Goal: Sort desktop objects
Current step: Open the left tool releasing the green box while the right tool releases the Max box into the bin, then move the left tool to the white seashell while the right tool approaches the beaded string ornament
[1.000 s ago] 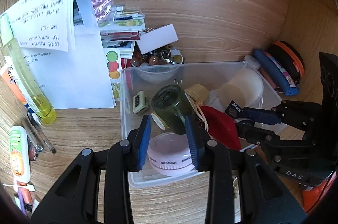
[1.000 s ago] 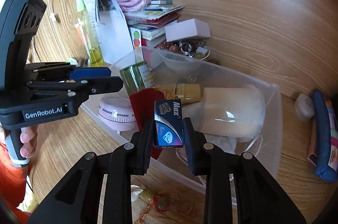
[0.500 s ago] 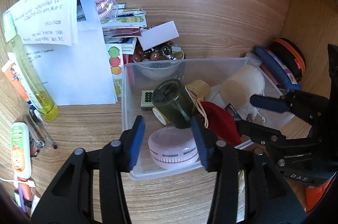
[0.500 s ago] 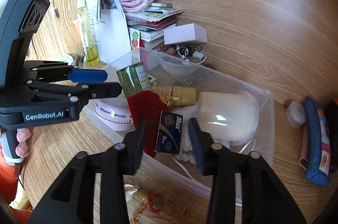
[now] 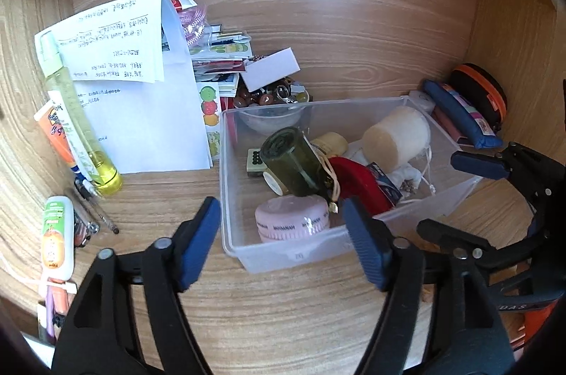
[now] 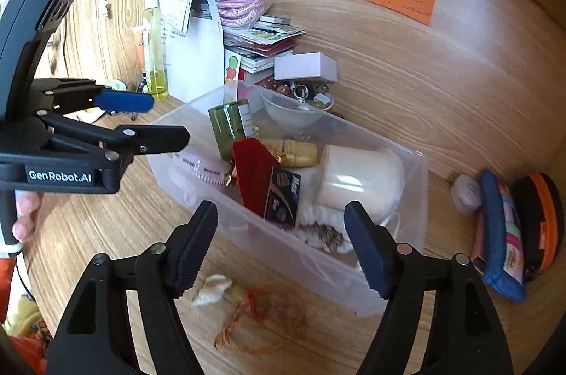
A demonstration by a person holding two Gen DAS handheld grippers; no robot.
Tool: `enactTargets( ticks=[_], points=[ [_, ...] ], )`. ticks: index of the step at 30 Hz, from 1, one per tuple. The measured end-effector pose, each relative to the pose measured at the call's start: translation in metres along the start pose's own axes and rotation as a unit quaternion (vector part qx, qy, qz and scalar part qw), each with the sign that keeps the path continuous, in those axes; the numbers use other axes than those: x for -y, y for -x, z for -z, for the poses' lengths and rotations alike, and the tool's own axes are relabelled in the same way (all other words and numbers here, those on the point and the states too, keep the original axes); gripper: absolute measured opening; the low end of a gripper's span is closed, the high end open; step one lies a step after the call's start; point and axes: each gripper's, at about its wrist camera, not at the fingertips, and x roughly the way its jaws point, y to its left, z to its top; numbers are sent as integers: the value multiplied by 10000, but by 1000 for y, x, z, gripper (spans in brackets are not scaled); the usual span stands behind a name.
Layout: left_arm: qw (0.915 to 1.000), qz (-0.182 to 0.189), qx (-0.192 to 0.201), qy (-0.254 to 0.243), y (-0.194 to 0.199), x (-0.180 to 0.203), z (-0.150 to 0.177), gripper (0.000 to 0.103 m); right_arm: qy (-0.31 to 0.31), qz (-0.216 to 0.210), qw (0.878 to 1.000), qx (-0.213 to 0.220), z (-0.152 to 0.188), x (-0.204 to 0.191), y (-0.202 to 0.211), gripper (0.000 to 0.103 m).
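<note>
A clear plastic bin (image 5: 283,260) (image 6: 406,233) stands on the wooden desk. In it lie a green bottle (image 5: 293,162) (image 6: 230,127), a pink round case (image 5: 293,223), a red pouch (image 5: 361,180) (image 6: 253,169), a blue Max box (image 6: 283,194) (image 5: 385,182), a cream cylinder (image 5: 396,136) (image 6: 357,177) and a small yellow bottle (image 6: 293,152). My left gripper (image 5: 279,244) is open and empty, just before the bin's near wall. My right gripper (image 6: 279,246) is open and empty at the bin's near side.
A shell with an orange cord (image 6: 247,304) lies on the desk before the bin. Papers (image 5: 141,113), a yellow spray bottle (image 5: 78,127), glue and pens (image 5: 58,233) are at left. A bead bowl (image 5: 272,95), a blue pouch (image 6: 502,233) and an orange-black case (image 5: 477,92) are behind and right.
Both grippers opened wide and drew back from the bin. The right one let go of the blue Max box, the left one of the green bottle; both now rest in the bin.
</note>
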Motion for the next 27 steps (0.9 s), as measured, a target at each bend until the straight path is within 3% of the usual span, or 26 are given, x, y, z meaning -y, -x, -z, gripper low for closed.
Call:
enactTargets(
  ticks=[5,15,20,25,27],
  points=[
    [9999,-70,80,-13,13,5,6,89,-111,96,9999,41,10,3,19,80],
    [10000,35,-31,-64,23,22,24,93,-300,373,9986,216,33,19,53,80],
    [9994,132,-273,-153,12,38,38,93,-198,393,9987,243,45,17,60,80],
    [9976,239,-557,-327,-6,56,54,93,-113,204,9997,108,58,11,55,77],
    [9968,300,-617,-418,-11,63,60,93,-87,105,9999,22,63,8,50,69]
  ],
)
